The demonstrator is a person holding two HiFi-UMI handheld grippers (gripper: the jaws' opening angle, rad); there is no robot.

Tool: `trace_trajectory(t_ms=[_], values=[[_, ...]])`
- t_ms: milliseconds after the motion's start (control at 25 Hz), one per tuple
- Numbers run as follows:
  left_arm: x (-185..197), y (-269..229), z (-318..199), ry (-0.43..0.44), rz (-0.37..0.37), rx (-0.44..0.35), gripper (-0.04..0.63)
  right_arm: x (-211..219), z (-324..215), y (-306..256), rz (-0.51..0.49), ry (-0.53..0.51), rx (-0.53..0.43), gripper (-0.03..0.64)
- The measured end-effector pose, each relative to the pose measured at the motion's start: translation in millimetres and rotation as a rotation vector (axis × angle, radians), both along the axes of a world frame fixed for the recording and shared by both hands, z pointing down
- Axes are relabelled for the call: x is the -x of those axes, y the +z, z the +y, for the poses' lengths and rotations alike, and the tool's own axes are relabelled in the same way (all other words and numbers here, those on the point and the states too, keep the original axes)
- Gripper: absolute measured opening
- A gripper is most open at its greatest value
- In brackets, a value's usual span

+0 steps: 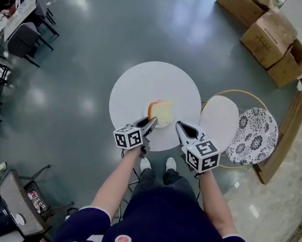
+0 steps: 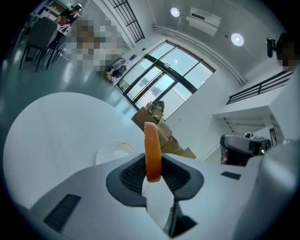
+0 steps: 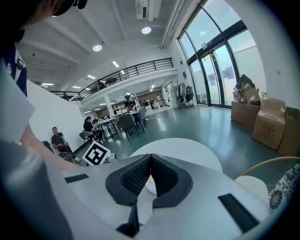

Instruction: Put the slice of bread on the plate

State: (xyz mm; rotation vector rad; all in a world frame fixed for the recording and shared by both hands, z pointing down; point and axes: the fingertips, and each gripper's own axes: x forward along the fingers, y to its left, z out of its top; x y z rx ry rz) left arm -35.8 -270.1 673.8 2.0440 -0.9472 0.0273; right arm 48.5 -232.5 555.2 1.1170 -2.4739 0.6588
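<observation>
Left gripper (image 1: 152,122) jaws clamp the bread slice (image 1: 162,112) over the round table (image 1: 144,85) — right gripper (image 1: 180,125) jaws pressed together.

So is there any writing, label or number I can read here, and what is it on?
No words or numbers can be read anywhere.
Left gripper and right gripper: black-and-white square markers only, no letters.
Cardboard boxes: no print shows.
Printed sheet at lower left: too small to read.
</observation>
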Motion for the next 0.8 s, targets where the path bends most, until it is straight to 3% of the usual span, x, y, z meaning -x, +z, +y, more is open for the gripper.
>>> trace_trajectory(t_ms=[440,800], values=[[18.2,39.2,-6.8,-0.095,0.076,0.124,0.095,0.6,1.5,5.5,0.007,0.007,0.014,0.006],[26.5,62.6,-2.8,-0.139,0.033,0.183,0.110,4.4,4.5,9.4,0.010,0.000,0.025,0.006]])
